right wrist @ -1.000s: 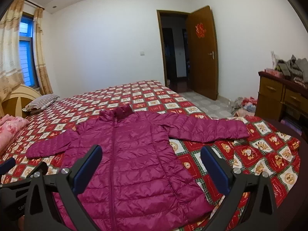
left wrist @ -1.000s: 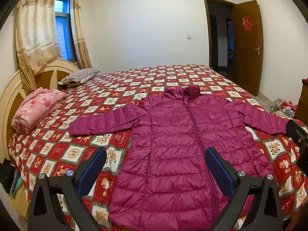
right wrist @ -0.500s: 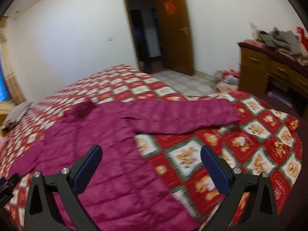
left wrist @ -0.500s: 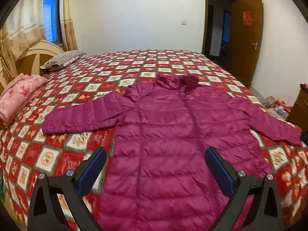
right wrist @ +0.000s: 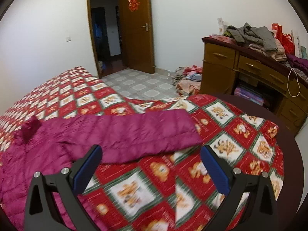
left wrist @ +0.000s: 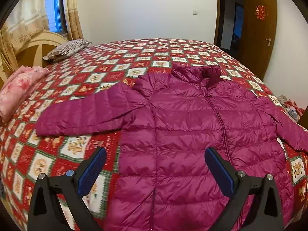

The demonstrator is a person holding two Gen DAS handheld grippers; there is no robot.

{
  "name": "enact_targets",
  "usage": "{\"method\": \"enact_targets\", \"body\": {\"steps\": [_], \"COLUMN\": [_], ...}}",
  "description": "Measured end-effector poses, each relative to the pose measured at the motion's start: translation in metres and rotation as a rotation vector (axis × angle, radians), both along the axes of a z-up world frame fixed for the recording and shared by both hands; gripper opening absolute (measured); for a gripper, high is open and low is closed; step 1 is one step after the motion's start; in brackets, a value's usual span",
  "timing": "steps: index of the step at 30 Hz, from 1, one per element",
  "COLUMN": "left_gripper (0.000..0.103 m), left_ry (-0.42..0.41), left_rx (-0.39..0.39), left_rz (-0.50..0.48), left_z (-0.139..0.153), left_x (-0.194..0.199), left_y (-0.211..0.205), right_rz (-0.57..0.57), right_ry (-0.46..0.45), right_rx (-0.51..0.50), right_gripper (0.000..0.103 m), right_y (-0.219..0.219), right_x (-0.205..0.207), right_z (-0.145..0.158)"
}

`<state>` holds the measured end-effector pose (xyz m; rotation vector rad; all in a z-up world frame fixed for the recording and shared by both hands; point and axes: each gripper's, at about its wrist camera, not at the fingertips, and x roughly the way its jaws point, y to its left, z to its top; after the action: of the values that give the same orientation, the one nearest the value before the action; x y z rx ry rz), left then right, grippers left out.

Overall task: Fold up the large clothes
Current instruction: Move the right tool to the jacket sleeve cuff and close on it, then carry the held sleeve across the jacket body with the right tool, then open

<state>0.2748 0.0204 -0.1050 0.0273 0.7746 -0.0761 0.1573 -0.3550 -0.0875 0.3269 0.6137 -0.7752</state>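
A magenta quilted jacket lies flat, front up and zipped, on the bed, which is covered in a red patchwork quilt. Its collar points toward the far edge of the bed and both sleeves are spread out to the sides.

The left hand-held gripper hovers above the lower part of the jacket with its jaws wide apart, holding nothing; one blue pad is over the quilt just beside the jacket's edge, the other over the jacket near the zip.

The right hand-held gripper is also wide and empty. It hangs over bare quilt just beside the jacket's sleeve, whose cuff lies flat on the bed near the corner.

Beyond the jacket, a pink folded blanket and a striped pillow rest by the headboard. Past the bed's corner stands a wooden dresser piled with clothes, with more clothes on the tiled floor beside it, near an open door.
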Motion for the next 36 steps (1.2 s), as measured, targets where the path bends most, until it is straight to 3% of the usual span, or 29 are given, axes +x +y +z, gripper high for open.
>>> {"method": "enact_targets", "body": {"steps": [4, 7, 11, 14, 15, 18, 22, 28, 30, 36], "left_gripper": [0.102, 0.102, 0.102, 0.102, 0.102, 0.102, 0.102, 0.102, 0.102, 0.102], "left_ry": [0.009, 0.014, 0.016, 0.035, 0.046, 0.094, 0.123, 0.119, 0.11, 0.08], "left_rx": [-0.025, -0.004, 0.024, 0.045, 0.045, 0.037, 0.017, 0.024, 0.018, -0.024], "left_rz": [0.01, 0.028, 0.044, 0.062, 0.065, 0.068, 0.044, 0.018, 0.017, 0.042], "left_z": [-0.009, -0.014, -0.022, -0.031, -0.034, -0.043, -0.049, -0.05, -0.047, -0.035], "left_x": [0.012, 0.022, 0.031, 0.04, 0.043, 0.05, 0.053, 0.05, 0.048, 0.042], "left_y": [-0.002, -0.005, -0.005, -0.006, -0.006, -0.008, -0.016, -0.023, -0.02, 0.002], "right_rz": [-0.069, -0.101, -0.204, -0.225, -0.214, -0.171, -0.109, -0.059, -0.034, 0.07], "right_ry": [0.04, 0.039, -0.008, -0.018, -0.015, -0.008, -0.015, 0.003, 0.014, -0.034], "right_rx": [-0.043, -0.016, 0.115, 0.223, 0.249, 0.297, 0.297, 0.325, 0.319, 0.198], "right_gripper": [0.103, 0.088, 0.086, 0.085, 0.081, 0.067, 0.067, 0.036, 0.018, 0.015], "right_y": [-0.038, -0.072, -0.132, -0.158, -0.161, -0.16, -0.141, -0.139, -0.136, -0.085], "right_x": [0.013, 0.016, 0.002, -0.002, -0.001, 0.007, 0.017, 0.025, 0.028, 0.039], "right_z": [-0.012, -0.023, -0.042, -0.063, -0.068, -0.078, -0.078, -0.088, -0.082, -0.01]}}
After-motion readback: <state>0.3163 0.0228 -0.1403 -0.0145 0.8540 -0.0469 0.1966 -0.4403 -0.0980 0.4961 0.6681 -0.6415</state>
